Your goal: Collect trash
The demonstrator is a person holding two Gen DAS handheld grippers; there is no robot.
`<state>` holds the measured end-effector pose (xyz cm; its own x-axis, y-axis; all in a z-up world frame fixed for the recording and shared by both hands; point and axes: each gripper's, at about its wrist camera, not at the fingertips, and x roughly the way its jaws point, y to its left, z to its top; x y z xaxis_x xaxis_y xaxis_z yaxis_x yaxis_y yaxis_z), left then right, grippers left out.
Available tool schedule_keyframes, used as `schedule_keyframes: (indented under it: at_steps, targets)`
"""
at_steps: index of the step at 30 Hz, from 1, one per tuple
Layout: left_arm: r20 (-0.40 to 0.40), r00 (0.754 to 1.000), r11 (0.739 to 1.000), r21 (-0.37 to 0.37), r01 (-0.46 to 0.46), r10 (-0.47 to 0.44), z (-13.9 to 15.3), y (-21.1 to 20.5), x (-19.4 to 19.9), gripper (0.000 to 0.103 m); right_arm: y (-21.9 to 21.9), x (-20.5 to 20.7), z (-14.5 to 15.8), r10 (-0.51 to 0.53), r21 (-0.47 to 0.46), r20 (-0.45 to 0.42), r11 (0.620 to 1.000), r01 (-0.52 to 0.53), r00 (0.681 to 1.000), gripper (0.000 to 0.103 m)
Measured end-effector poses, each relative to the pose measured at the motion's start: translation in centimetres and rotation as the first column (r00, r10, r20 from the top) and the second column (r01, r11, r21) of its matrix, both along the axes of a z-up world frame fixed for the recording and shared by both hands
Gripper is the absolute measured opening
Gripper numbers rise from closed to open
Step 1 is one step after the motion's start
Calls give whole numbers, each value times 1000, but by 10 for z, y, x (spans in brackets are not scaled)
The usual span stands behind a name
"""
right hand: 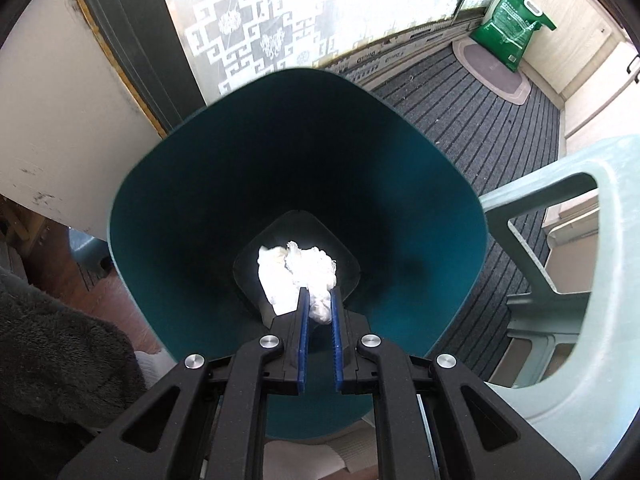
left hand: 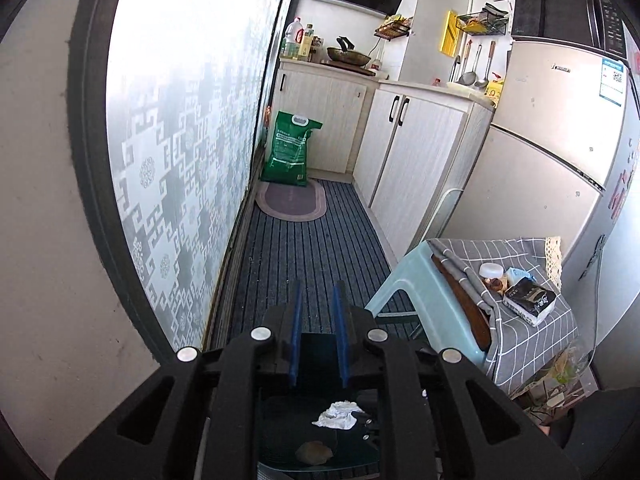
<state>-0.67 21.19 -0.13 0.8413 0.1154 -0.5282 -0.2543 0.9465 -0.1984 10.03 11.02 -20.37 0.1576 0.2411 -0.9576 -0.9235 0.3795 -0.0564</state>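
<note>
A dark teal trash bin point(right hand: 192, 208) stands on the floor and fills the right wrist view. My right gripper point(right hand: 319, 294) hangs over its mouth, shut on a crumpled white tissue point(right hand: 320, 270). More white tissue point(right hand: 276, 276) lies on the bin's bottom. My left gripper point(left hand: 318, 286) is open and empty above the striped floor mat point(left hand: 304, 248). Below it the left wrist view shows the bin's inside point(left hand: 288, 420) with a white tissue point(left hand: 338, 416) and a brown scrap point(left hand: 314, 451).
A pale blue plastic stool point(left hand: 424, 288) with a grey checked cloth point(left hand: 532, 344) stands right of the bin; a tissue pack point(left hand: 528, 300) and small items lie on it. Kitchen cabinets point(left hand: 416, 152), a fridge point(left hand: 552, 148), a green sack point(left hand: 290, 148) and a frosted glass door point(left hand: 188, 120) line the narrow floor.
</note>
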Motion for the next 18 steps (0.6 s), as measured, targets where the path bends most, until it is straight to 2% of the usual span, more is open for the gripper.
schedule_keyframes:
  at_steps: [2,3,7,8,12,18]
  targets:
    - [23,1000,1000,-2,0,0,7,-1,-4,16,2,-1,-10,1,-23,0,1000,-1,1000,10]
    - [35,999,1000,-9,4,-3,10,-1,-9,16,2,-1,-15,0,-30,-2,1000,0,1000,13]
    - [80,997,1000,2,13,-13,26,-8,-16,20,0,-3,-17,-12,-15,-28,1000,12,1000,39]
    - [90,996,1000,14,18,-19,29,-12,-17,24,-1,-5,-15,-11,-6,-33,1000,11,999,43]
    - [115,993,999,39,31,-35,37,-21,-19,25,-5,-11,0,12,44,-12,999,-12,1000,43]
    - [117,993,999,47,26,-31,39,-25,-12,31,-13,-16,49,26,166,56,985,-35,998,41]
